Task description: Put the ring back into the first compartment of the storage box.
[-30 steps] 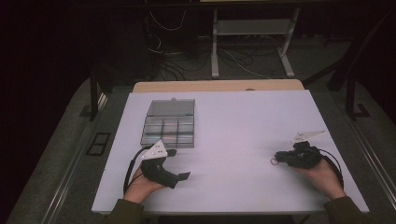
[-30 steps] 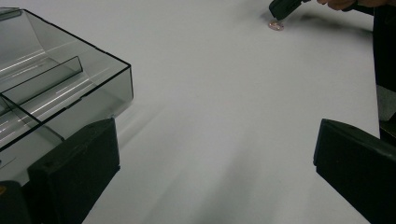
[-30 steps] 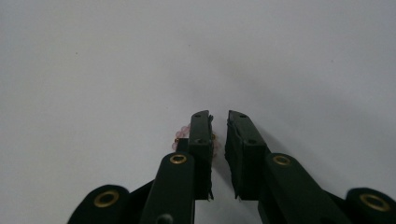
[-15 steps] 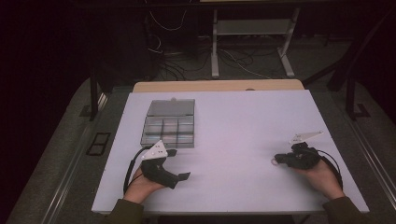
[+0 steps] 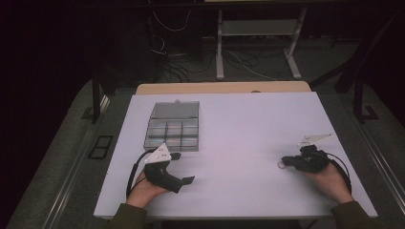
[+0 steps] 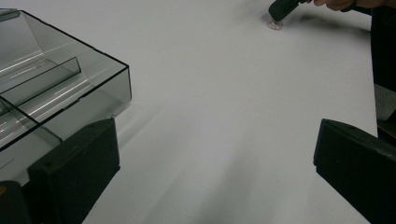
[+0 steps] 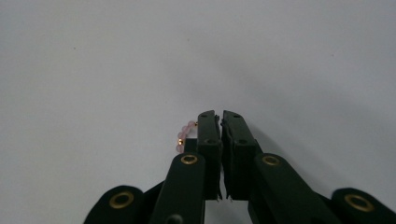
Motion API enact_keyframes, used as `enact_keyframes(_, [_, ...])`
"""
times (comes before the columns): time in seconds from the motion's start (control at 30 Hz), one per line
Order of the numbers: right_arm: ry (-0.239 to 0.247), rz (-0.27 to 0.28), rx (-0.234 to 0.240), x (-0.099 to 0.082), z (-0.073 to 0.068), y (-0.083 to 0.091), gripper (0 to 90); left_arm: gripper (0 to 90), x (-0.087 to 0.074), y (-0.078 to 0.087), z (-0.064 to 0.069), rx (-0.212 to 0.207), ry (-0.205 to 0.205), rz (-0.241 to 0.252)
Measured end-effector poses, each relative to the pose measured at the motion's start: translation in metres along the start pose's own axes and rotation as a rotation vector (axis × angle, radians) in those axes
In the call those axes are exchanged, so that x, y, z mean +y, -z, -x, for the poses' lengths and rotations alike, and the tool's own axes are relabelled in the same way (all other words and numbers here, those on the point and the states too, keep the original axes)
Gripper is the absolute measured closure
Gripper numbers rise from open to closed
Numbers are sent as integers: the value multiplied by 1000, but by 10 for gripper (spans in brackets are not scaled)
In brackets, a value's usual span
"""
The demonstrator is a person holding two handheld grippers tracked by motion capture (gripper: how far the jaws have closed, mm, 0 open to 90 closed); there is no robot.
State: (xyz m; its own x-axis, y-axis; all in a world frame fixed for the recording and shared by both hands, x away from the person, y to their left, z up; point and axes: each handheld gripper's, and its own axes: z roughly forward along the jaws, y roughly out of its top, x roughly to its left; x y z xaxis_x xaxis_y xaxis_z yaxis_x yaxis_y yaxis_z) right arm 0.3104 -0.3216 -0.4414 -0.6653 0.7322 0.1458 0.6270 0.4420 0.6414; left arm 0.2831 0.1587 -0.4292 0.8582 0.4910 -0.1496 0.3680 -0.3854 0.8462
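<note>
A clear compartmented box [image 5: 173, 128] stands on the white worktop [image 5: 239, 143], left of centre; no contents can be made out in its sections. The left gripper [image 5: 176, 168], jaws spread wide, rests just in front of the box. The right gripper [image 7: 221, 122], jaws pressed together, pinches a pink bead bracelet [image 7: 183, 135] near the worktop's right edge, well apart from the box.

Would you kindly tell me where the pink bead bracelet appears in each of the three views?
High view: the bead bracelet lies on the white table at right, at the tip of the right claw.
Left gripper view: top edge, right of centre, under the far claw's tip.
Right gripper view: centre, a few beads showing left of the shut jaws.
Shared landmark: the right claw's tip.
</note>
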Motion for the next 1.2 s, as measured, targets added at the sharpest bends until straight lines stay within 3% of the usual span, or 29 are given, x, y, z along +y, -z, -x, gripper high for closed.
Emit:
enact_keyframes(0.8, [9, 89, 54, 16, -10, 17, 859, 0, 0, -1, 0, -3, 0, 1])
enact_keyframes(1.2, [57, 95, 104, 35, -30, 5, 859, 0, 0, -1, -1, -8, 3, 7])
